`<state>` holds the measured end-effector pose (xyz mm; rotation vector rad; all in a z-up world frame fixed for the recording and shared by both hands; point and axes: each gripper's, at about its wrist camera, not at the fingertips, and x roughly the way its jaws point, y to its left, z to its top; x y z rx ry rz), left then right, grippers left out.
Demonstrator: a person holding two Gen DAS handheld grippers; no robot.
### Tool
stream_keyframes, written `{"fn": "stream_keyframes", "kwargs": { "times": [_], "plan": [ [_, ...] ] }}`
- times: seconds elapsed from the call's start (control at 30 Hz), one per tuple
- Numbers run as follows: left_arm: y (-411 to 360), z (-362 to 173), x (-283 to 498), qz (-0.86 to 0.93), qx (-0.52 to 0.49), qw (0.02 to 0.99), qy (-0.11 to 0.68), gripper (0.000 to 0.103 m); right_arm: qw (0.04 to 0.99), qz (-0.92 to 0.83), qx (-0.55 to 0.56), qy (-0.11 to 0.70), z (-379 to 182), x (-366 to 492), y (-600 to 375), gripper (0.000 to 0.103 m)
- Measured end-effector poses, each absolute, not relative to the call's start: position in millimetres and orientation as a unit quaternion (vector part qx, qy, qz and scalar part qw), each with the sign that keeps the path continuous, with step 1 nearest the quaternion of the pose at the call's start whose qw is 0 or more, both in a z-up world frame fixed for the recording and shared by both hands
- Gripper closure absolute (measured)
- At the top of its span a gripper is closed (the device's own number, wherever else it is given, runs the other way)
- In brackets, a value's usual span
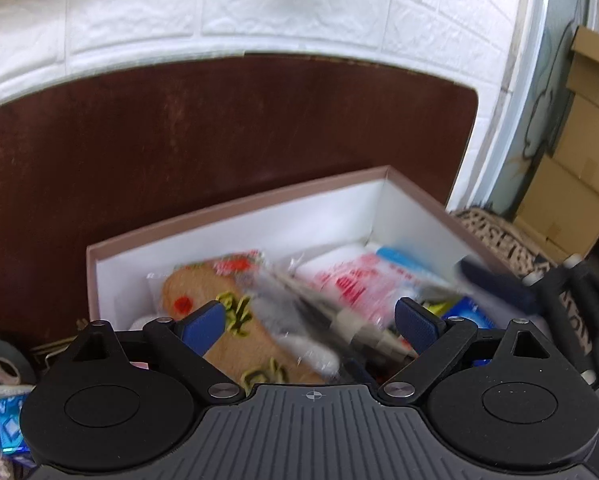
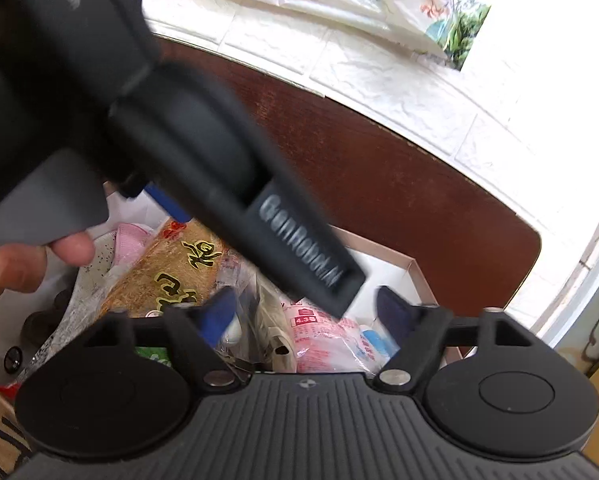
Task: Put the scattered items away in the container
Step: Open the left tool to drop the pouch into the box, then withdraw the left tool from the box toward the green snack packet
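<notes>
Both grippers hang over the open box (image 1: 235, 216) on the brown tabletop (image 1: 179, 128), and each has its fingers spread wide with nothing pressed between them: the left gripper (image 1: 311, 326) sits above a long clear-wrapped item, blurred in that view, and the right gripper (image 2: 303, 312) sits above the heap of packets. The box already holds most of the goods — a tan snack packet (image 2: 171, 272) with bold black-and-yellow characters, a pink-and-white packet (image 2: 323, 340) with red print too smeared to read, and a blue-tipped white item (image 1: 403, 260) in the far corner. The risk I see is crowding: the two tools cross closely over the one box, the left one's black body filling much of the right wrist view, so a careless pull could knock them together or snag a loose wrapper and drag it out over the rim. The pile looks high at the near end, and slippery packets may slide. Outside the box, at the left, a black tape roll (image 1: 3, 364) and a blue packet (image 1: 11, 428) are not yet in. The only lettering close to legible is grey print on the left tool, seemingly starting "Gen".
</notes>
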<state>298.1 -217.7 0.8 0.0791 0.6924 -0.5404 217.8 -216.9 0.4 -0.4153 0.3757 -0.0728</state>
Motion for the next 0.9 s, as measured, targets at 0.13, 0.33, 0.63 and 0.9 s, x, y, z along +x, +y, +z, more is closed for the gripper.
{"fn": "stream_keyframes", "kwargs": {
  "times": [0.13, 0.33, 0.63, 0.9],
  "plan": [
    [-213.8, -3.5, 291.7, -0.257, 0.038, 0.906, 0.335, 0.003, 0.960, -0.031, -0.211, 0.183, -2.7, 207.3, -212.3, 0.003],
    [-207.0, -1.6, 280.0, -0.246, 0.045, 0.910, 0.330, 0.001, 0.958, -0.026, -0.216, 0.188, -6.8, 196.7, -206.0, 0.001],
    [-192.6, 11.8, 264.1, -0.231, 0.052, 0.920, 0.313, 0.001, 0.964, 0.022, -0.206, 0.164, 3.2, 173.2, -192.2, 0.001],
    [-173.8, 19.5, 246.2, -0.219, 0.056, 0.926, 0.301, 0.001, 0.970, 0.094, -0.185, 0.127, 8.5, 144.5, -182.4, 0.001]
  ]
}}
